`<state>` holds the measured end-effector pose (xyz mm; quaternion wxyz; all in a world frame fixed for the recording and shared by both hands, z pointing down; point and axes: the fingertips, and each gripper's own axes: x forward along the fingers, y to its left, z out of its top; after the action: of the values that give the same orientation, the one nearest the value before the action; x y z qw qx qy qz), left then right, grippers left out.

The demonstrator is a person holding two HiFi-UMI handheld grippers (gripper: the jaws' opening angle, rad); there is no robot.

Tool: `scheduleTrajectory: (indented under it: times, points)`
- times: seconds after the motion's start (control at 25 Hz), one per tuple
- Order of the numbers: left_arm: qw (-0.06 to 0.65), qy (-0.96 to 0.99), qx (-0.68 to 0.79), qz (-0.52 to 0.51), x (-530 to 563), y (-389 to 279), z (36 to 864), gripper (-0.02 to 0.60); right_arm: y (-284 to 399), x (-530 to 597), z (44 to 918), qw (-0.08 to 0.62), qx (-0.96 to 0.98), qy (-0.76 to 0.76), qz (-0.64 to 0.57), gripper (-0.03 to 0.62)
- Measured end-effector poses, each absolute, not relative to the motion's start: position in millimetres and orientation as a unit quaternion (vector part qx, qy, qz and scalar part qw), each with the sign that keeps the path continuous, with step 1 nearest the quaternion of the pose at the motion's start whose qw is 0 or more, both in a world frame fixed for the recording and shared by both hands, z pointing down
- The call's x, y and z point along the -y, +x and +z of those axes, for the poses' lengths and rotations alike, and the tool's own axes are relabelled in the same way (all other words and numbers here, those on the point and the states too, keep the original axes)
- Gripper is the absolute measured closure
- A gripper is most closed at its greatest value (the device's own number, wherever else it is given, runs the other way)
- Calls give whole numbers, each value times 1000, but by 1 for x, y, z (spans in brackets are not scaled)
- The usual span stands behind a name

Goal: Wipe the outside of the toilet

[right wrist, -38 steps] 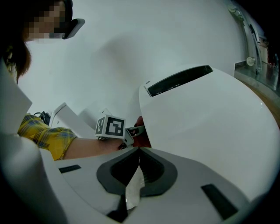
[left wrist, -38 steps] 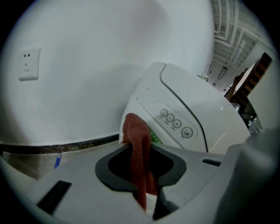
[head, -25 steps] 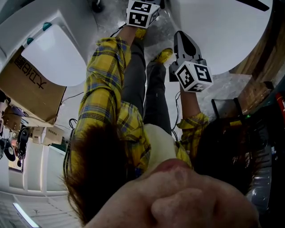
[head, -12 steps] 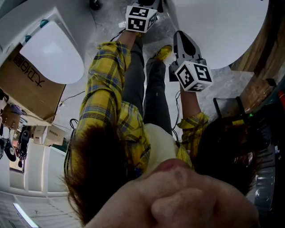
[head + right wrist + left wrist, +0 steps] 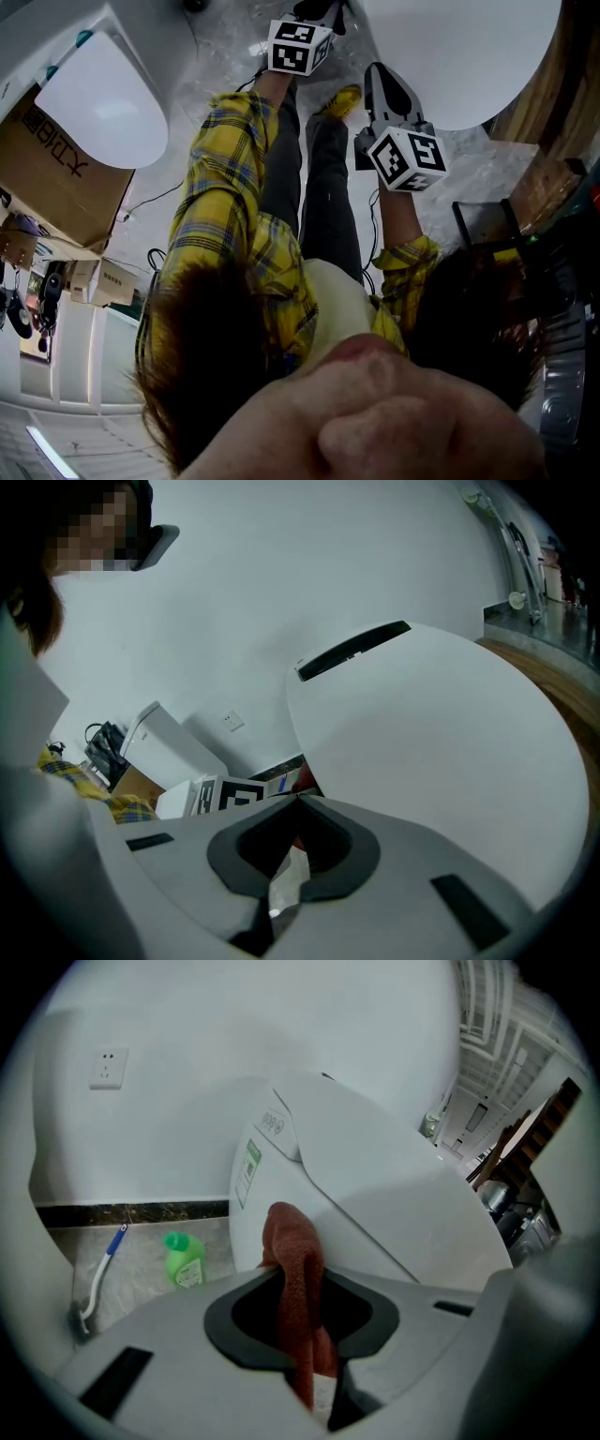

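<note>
The white toilet (image 5: 459, 56) fills the head view's top right; its closed lid and side (image 5: 375, 1194) lie just past my left gripper (image 5: 300, 1274). That gripper is shut on a red cloth (image 5: 298, 1260), which hangs out between the jaws close to the toilet's side; whether it touches is unclear. In the head view only the left gripper's marker cube (image 5: 298, 45) shows, its jaws hidden. My right gripper (image 5: 298, 799) is shut with nothing in it, beside the big white lid (image 5: 441, 742). From the head camera it (image 5: 382, 80) points at the toilet.
A second white toilet (image 5: 103, 94) and a cardboard box (image 5: 56, 178) sit at left. By the wall stand a green bottle (image 5: 185, 1260) and a toilet brush (image 5: 101, 1274), under a wall socket (image 5: 108, 1068). Wooden boards (image 5: 544, 103) lie at right.
The left gripper's cube has slid slightly down in the head view, and the second toilet has drifted toward the upper left. The right gripper has held still.
</note>
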<state>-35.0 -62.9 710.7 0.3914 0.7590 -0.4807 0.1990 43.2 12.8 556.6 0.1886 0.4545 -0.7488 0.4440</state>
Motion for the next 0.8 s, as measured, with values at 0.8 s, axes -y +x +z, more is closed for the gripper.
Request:
scheduleTrajectory:
  times: [0.8]
  points:
    - [430, 760, 435, 218, -22, 20, 727, 497, 75, -60, 556, 178, 748, 462, 442, 569]
